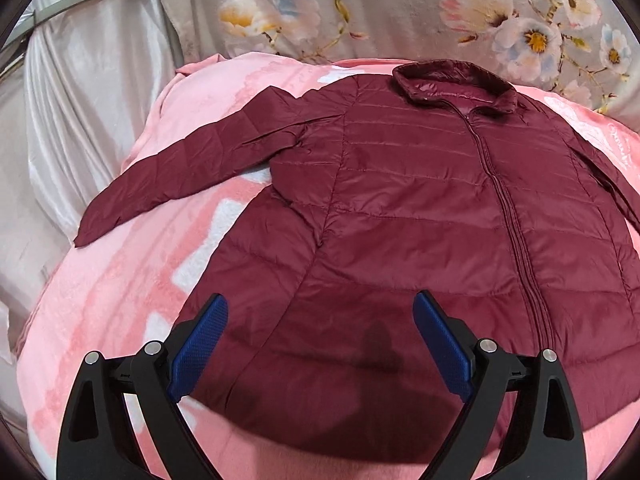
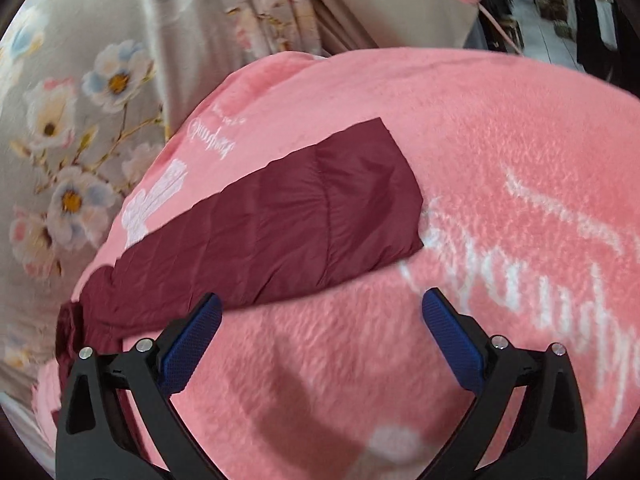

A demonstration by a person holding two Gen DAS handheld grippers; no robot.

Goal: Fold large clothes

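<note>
Your jaws: left gripper and right gripper both gape wide, empty | hidden: jacket's right edge cut off | jacket: maroon, quilted, zipped, flat on pink blanket, sleeve outstretched

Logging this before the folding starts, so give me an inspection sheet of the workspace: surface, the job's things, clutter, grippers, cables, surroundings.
Surface: pink blanket with white lettering, spread out.
Job's things: maroon jacket flat, zipped, collar at far end; one sleeve stretched out on the blanket.
Clutter: nothing seen.
Grippers: left gripper open above the jacket hem; right gripper open over bare blanket near the sleeve.
Cables: pink cord beyond the blanket.
Surroundings: floral fabric behind; satin fabric at one side.
</note>
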